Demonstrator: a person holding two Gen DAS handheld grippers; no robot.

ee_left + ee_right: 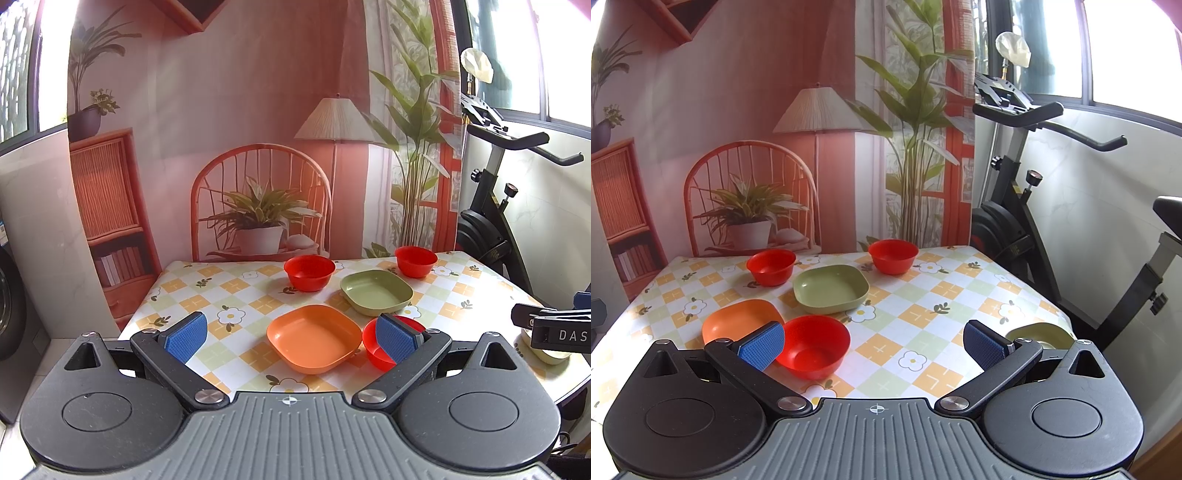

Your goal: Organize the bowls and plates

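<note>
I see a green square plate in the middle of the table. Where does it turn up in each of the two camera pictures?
Left wrist view: the green square plate sits right of centre, behind the orange plate.
Right wrist view: the green square plate sits left of centre, behind the nearest red bowl.
Shared landmark: in both views it lies between the two far red bowls.

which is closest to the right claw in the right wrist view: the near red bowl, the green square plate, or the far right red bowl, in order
From the right claw:
1. Near red bowl, just ahead, by the claw's left finger.
2. Green square plate, mid-table, slightly left.
3. Far right red bowl, at the table's back edge.
</note>
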